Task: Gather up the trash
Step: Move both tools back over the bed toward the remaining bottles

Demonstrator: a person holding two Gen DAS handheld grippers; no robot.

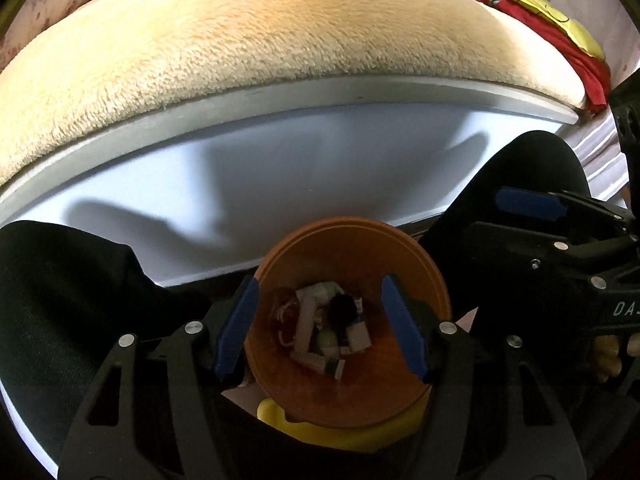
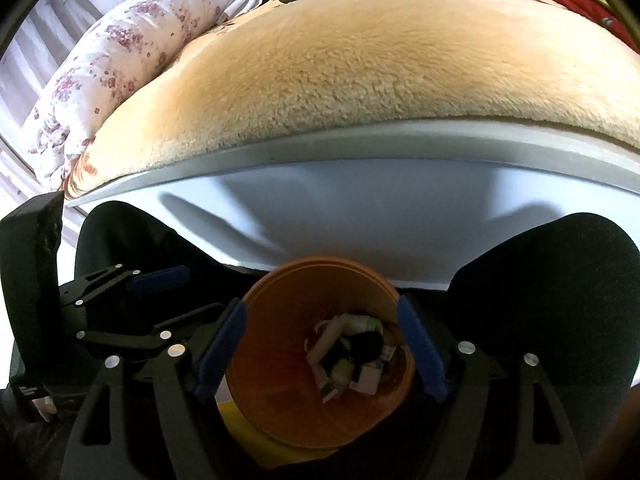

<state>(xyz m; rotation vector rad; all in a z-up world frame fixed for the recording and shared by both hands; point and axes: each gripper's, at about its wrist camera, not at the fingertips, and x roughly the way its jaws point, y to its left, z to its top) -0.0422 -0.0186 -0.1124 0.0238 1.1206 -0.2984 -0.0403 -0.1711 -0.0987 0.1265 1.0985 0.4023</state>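
Filling the background, a bed with a tan fleece blanket (image 1: 280, 52) is sitting behind the person's dark-trousered knees (image 2: 552, 280); an orange bin (image 1: 424, 276) is standing between them, probably for easy dropping; both the left gripper (image 1: 320, 328) and right gripper (image 2: 320, 354) are hanging wide and empty above it; paper scraps (image 1: 320, 336) are lying at the bottom, framed between the fingers.

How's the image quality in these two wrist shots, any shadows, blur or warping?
Left wrist view: fisheye bends the bed edge into an arc; soft shadows fall on the white panel; the blanket is bright and sharp. Right wrist view: the same bowing; the trash deep in the orange bin is dim and hard to read; dark corners frame both.
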